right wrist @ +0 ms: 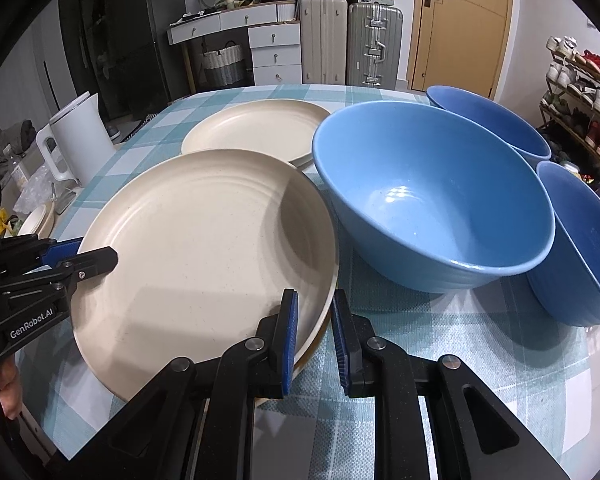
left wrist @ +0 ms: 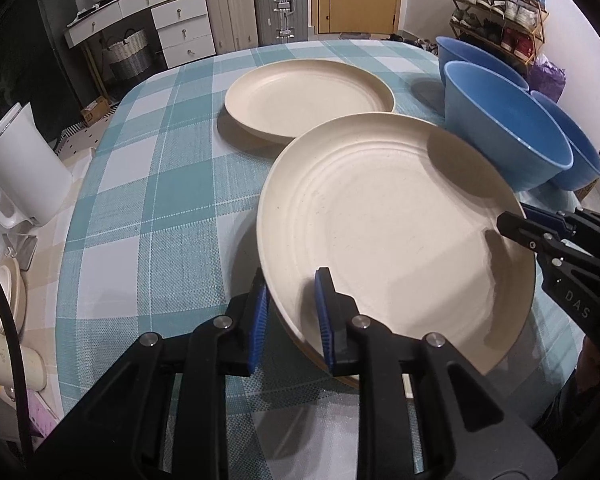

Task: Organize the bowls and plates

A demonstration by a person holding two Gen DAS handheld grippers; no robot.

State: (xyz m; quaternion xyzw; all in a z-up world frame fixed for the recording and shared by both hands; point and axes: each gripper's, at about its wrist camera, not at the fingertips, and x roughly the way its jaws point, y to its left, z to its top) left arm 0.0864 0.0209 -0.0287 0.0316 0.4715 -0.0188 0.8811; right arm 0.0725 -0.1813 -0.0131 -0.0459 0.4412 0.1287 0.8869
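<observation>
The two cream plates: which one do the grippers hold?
The nearer cream plate, tilted, with the left gripper and the right gripper clamped on opposite sides of its rim. The farther plate lies flat, untouched.

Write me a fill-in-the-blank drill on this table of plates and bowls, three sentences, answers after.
1. The left gripper and the right gripper both clamp the rim of the near round cream ____.
2. The number of blue bowls on the checked tablecloth is ____.
3. The tall white kettle stands at the table's ____ side in the right wrist view.

Missing words: plate; three; left.
</observation>
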